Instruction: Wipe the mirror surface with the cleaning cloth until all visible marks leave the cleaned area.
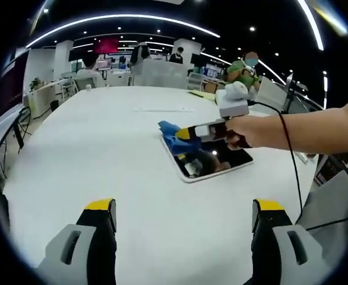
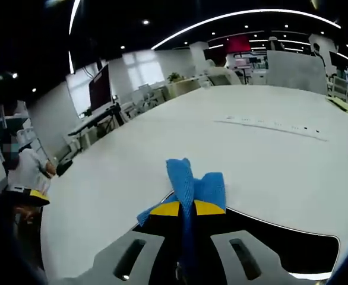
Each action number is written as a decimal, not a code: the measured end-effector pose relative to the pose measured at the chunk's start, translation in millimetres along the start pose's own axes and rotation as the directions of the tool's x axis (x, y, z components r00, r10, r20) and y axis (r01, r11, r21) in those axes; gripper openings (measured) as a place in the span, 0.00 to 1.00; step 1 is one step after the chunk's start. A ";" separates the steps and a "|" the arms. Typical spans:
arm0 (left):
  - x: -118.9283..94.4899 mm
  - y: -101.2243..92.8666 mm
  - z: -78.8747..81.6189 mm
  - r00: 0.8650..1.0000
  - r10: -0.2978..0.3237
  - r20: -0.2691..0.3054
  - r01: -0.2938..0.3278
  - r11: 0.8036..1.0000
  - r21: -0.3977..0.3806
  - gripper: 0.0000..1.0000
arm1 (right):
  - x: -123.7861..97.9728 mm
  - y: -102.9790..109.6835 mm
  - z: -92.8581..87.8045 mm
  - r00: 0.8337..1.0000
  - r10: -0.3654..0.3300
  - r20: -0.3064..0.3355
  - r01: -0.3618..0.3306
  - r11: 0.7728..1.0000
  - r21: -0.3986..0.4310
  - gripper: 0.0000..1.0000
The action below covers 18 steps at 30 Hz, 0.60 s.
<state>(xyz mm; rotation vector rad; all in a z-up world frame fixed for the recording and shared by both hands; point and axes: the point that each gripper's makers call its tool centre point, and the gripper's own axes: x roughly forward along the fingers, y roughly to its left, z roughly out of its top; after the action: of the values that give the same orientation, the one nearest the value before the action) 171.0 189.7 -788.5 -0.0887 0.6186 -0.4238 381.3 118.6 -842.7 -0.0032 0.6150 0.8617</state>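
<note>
1. A large white table [image 1: 91,148] carries the work; office desks, monitors and seated people lie well beyond its far edge. A thin pale strip [image 2: 275,126] lies on the tabletop past the mirror.
2. The mirror [image 1: 212,161], a dark rectangular panel with a pale rim, lies flat on the table right of centre in the left gripper view. The blue cleaning cloth [image 1: 173,138] rests at its far left corner, partly on the glass.
3. A person's bare forearm and hand [image 1: 254,130] reach in from the right, holding the right gripper [image 1: 186,134] low over the mirror.
4. The right gripper [image 2: 183,208] has its yellow-tipped jaws pressed together on the cleaning cloth [image 2: 192,184], pinching it against the mirror [image 2: 293,243].
5. The left gripper [image 1: 183,208] hangs above bare table, near the mirror, jaws spread wide and holding nothing.
</note>
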 end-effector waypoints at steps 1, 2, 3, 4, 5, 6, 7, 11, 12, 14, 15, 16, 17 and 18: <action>0.0 -0.1 -0.3 1.000 -0.001 -0.001 0.001 1.000 0.000 0.96 | 0.1 0.1 0.1 1.000 -0.001 0.000 0.001 1.000 -0.003 0.02; 0.0 -0.2 -0.2 1.000 -0.001 -0.001 0.001 1.000 0.001 0.96 | 0.0 0.3 0.1 1.000 -0.003 -0.002 0.003 1.000 -0.009 0.02; 0.0 -0.4 0.0 1.000 -0.002 -0.001 0.002 1.000 0.001 0.96 | 0.0 0.3 0.2 1.000 -0.004 -0.003 0.004 1.000 -0.009 0.02; -0.1 -0.5 0.5 1.000 -0.003 0.000 0.003 1.000 0.002 0.96 | 0.1 0.2 0.2 1.000 -0.004 -0.004 0.004 1.000 -0.008 0.02; -0.1 -0.7 0.7 1.000 -0.003 0.000 0.003 1.000 0.003 0.96 | 0.1 0.1 0.2 1.000 -0.004 -0.003 0.004 1.000 -0.006 0.02; -0.4 -0.6 1.2 1.000 -0.003 0.001 0.003 1.000 0.004 0.96 | 0.5 -0.6 0.1 1.000 -0.004 -0.003 0.004 1.000 -0.006 0.02; -0.6 -0.5 1.5 1.000 -0.002 0.002 0.002 1.000 0.005 0.96 | 0.6 -0.8 0.1 1.000 -0.004 -0.003 0.004 1.000 -0.008 0.02; -2.1 0.5 1.6 1.000 0.000 0.002 0.000 1.000 0.005 0.96 | -0.2 0.8 0.0 1.000 -0.005 -0.004 0.005 1.000 -0.008 0.02; -2.5 0.6 1.7 1.000 0.001 0.003 -0.001 1.000 0.005 0.96 | -0.4 1.1 0.0 1.000 -0.006 -0.004 0.006 1.000 -0.008 0.02; -3.4 1.1 1.8 1.000 0.003 0.004 -0.003 1.000 0.004 0.96 | -1.5 2.5 -0.4 1.000 -0.007 -0.006 0.007 1.000 -0.008 0.02; -3.6 1.3 2.0 1.000 0.004 0.004 -0.004 1.000 0.004 0.96 | -2.0 3.2 -0.8 1.000 -0.005 -0.006 0.005 1.000 -0.006 0.02; -3.8 1.4 2.1 1.000 0.004 0.004 -0.004 1.000 0.004 0.96 | -2.3 3.6 -1.2 1.000 -0.004 -0.006 0.004 1.000 -0.005 0.02; -3.7 2.2 2.1 1.000 0.006 0.005 -0.006 1.000 0.004 0.96 | -3.2 4.7 -2.1 1.000 -0.001 -0.006 0.001 1.000 -0.003 0.02; -3.8 2.3 2.5 1.000 0.006 0.005 -0.006 1.000 0.006 0.96 | -3.8 5.4 -2.6 1.000 0.000 -0.006 0.000 1.000 -0.003 0.02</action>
<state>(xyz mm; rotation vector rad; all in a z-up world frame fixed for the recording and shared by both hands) 170.4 193.2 -784.9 -0.0825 0.6122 -0.4193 374.2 118.9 -841.6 -0.0085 0.6194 0.8628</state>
